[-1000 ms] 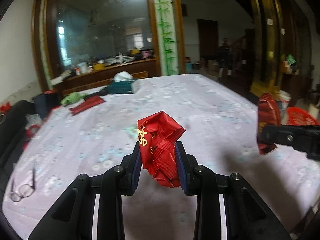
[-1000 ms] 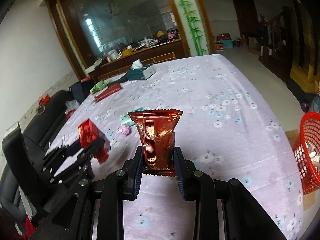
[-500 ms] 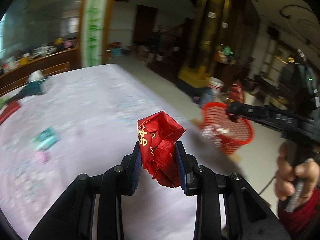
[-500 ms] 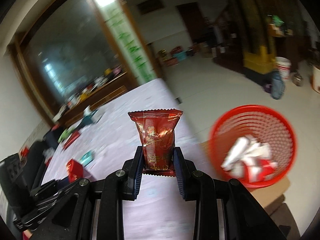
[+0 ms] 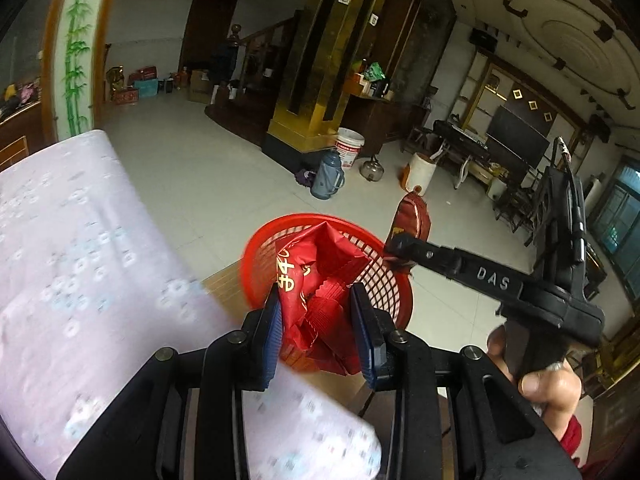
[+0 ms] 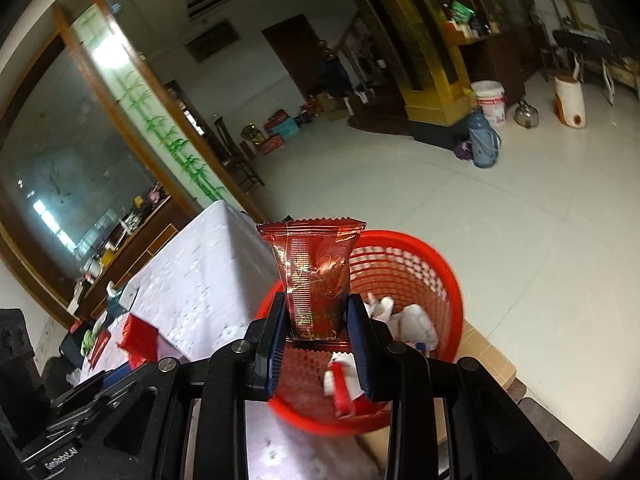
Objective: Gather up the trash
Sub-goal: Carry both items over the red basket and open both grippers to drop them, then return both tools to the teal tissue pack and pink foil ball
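My left gripper (image 5: 316,320) is shut on a crumpled red wrapper with gold print (image 5: 316,276), held near the table's corner in front of the red mesh basket (image 5: 384,276). My right gripper (image 6: 316,324) is shut on a dark red snack packet (image 6: 316,276), which stands upright between the blue pads over the red basket (image 6: 420,276). White and red scraps (image 6: 412,324) lie inside that basket. In the left wrist view the right gripper (image 5: 396,240) reaches in from the right with the snack packet (image 5: 412,216) above the basket's far rim, a hand (image 5: 548,388) gripping its handle.
The table with its pale flowered cloth (image 5: 80,264) fills the left side. The basket rests on cardboard (image 6: 488,364) on a tiled floor (image 5: 208,176). A grey flask (image 5: 328,176), white bucket (image 5: 350,148) and kettle (image 5: 372,168) stand by a gold pillar. More items (image 6: 96,340) lie at the table's far end.
Both grippers have swung right, away from the table top toward the red basket, each keeping its wrapper. The basket now sits directly behind both wrappers and looks much closer.
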The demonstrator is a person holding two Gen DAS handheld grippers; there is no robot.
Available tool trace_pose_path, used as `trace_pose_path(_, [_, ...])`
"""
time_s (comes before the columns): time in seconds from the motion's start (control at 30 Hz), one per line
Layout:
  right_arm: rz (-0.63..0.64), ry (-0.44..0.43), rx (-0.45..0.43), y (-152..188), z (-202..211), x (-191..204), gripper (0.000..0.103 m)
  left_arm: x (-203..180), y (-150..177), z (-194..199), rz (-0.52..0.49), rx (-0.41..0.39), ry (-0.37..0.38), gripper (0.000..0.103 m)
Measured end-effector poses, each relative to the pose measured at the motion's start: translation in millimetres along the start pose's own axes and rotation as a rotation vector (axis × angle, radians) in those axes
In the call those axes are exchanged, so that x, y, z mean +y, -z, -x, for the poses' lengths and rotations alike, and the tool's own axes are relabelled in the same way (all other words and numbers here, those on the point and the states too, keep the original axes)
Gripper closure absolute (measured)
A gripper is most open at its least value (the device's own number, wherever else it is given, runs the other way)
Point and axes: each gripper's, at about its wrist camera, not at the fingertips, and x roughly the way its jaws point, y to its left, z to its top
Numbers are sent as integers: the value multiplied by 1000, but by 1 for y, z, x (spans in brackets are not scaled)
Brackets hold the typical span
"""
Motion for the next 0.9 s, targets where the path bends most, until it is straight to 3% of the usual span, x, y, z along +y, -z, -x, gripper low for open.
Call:
trace_pose_path(0.1, [-7,28,15,-9,-11,-9,69,-4,-11,-23,13,9,8,65])
trace_pose_path(0.17, [-17,45,17,-12,-15,-16,59,-2,-11,-29,41,16,3,48])
trace_pose_path(0.33, [-1,50,-40,-9,4,-15,55,4,-3,-14,40,11,-22,48])
trace_pose_path(0.47, [15,-29,-12,2,7,-1,54,17,10,11,43,-4,-72,45])
trace_pose_path(0.63, [109,-124,39,28,9,50,54,47,38,58,52,-37,-147,45])
trace_pose_path(0.9, [271,-264,134,76,5,142,50,113,76,146,161,-108,-263,44])
